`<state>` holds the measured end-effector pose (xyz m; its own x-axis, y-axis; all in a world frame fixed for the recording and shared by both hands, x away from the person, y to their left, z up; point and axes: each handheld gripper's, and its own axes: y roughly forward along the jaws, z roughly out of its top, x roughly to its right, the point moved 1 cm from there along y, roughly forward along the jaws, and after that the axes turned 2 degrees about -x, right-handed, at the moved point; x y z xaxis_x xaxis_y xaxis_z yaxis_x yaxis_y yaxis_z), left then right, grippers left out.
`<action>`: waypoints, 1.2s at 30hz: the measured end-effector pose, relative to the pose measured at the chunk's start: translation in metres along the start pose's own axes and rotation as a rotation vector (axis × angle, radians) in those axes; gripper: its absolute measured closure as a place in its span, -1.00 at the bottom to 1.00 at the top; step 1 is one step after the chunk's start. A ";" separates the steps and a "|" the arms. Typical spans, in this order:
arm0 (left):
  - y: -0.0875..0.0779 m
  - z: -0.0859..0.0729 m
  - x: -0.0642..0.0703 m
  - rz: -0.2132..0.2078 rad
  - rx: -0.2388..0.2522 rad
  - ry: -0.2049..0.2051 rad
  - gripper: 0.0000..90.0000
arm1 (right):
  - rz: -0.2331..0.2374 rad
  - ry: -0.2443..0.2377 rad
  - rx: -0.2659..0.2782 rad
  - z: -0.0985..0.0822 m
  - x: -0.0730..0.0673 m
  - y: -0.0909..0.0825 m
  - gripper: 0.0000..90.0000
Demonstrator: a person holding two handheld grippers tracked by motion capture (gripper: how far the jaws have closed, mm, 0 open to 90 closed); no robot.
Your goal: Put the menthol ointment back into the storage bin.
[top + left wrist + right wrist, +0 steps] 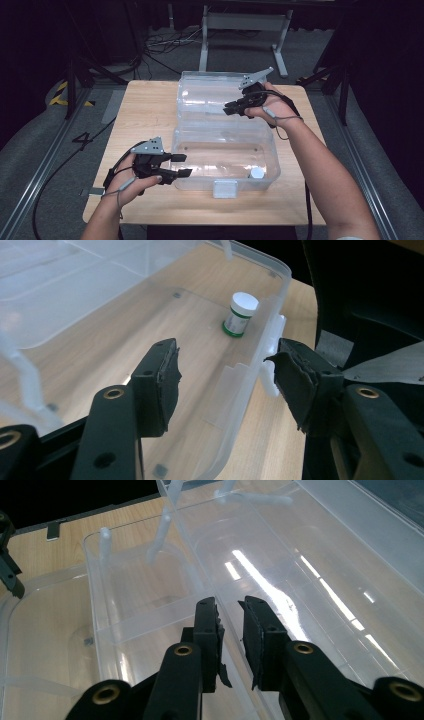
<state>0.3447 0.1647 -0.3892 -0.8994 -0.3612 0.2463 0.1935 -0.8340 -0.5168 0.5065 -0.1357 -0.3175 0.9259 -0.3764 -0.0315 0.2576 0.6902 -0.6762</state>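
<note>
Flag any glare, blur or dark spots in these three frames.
High view: soft and dim, surroundings near black, clear box sheeny. Right gripper view: bright streaks of glare on the lid; edge between the tool's pads hard to trace. Left gripper view: sharp bottle, dark upper right.

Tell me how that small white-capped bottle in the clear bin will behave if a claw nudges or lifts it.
The small bottle stands upright, taller than its base is wide, so a side nudge would probably tip it. Its round body would then likely roll across the bin's smooth floor. It looks like light plastic, probably easy to lift, though its smooth sides may slip between the pads.
</note>
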 end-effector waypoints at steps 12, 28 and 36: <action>0.019 -0.003 0.006 -0.068 -0.067 0.007 0.10 | -0.003 0.006 0.003 -0.001 0.000 0.000 0.70; 0.029 -0.010 0.007 -0.055 -0.118 -0.015 0.61 | -0.021 0.033 -0.011 0.001 -0.003 0.001 0.68; 0.029 -0.012 0.005 -0.043 -0.103 -0.053 0.75 | -0.023 0.018 -0.037 0.003 -0.008 -0.001 0.70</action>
<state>0.3410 0.1438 -0.4128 -0.8836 -0.3498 0.3113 0.1114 -0.8027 -0.5858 0.5002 -0.1312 -0.3145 0.9148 -0.4029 -0.0288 0.2678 0.6582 -0.7036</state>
